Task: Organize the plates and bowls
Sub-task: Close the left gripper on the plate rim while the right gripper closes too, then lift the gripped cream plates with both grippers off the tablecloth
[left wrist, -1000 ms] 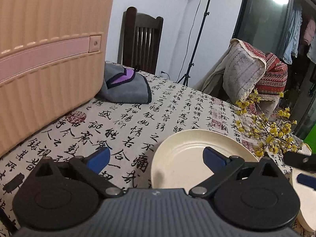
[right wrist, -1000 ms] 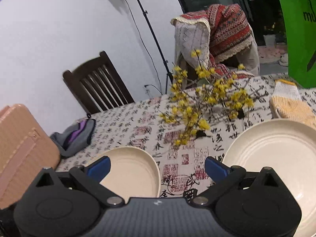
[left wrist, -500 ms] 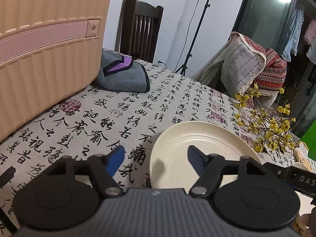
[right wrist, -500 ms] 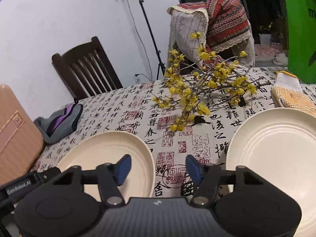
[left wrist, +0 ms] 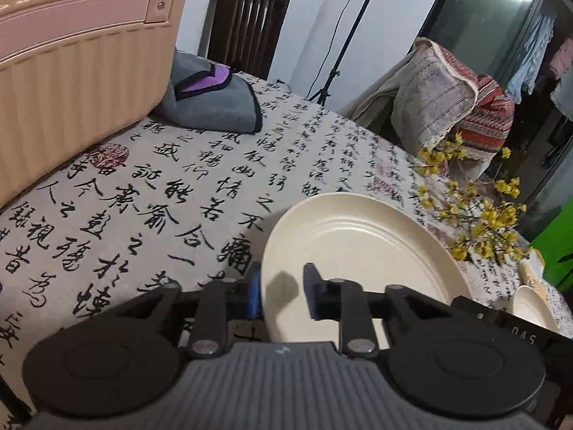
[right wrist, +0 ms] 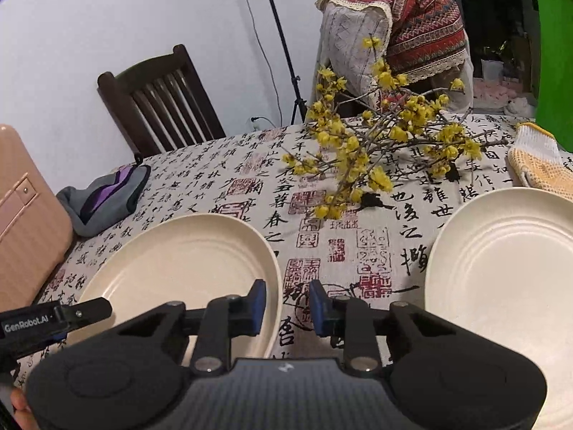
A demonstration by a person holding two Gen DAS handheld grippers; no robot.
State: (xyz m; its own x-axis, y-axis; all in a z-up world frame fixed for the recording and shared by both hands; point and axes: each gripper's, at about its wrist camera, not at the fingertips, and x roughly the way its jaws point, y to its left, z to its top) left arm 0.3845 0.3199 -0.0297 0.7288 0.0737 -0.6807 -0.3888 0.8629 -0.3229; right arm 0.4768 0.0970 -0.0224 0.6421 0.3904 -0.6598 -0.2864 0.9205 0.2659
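A cream plate (left wrist: pixel 358 251) lies on the calligraphy-print tablecloth (left wrist: pixel 179 197). My left gripper (left wrist: pixel 283 294) straddles its left rim. The jaws are closing, with a gap still showing beside the rim. My right gripper (right wrist: pixel 286 304) straddles the right rim of the same plate (right wrist: pixel 186 261), one pad over the plate and one over the cloth. Its jaws are closing too, with a gap on either side of the rim. A second cream plate (right wrist: pixel 501 268) lies to the right. Each gripper shows at the edge of the other's view.
A pink ribbed suitcase (left wrist: pixel 71 71) stands at the left, with a grey and purple pouch (left wrist: pixel 215 107) beside it. A yellow-flowered branch (right wrist: pixel 376 154) and a knitted glove (right wrist: pixel 537 157) lie behind the plates. A wooden chair (right wrist: pixel 161 100) and a blanket-draped chair (right wrist: pixel 394 36) stand past the table.
Both grippers' jaws have narrowed from wide open to a small gap. Each has shifted so that a rim of the left plate now sits between its pads.
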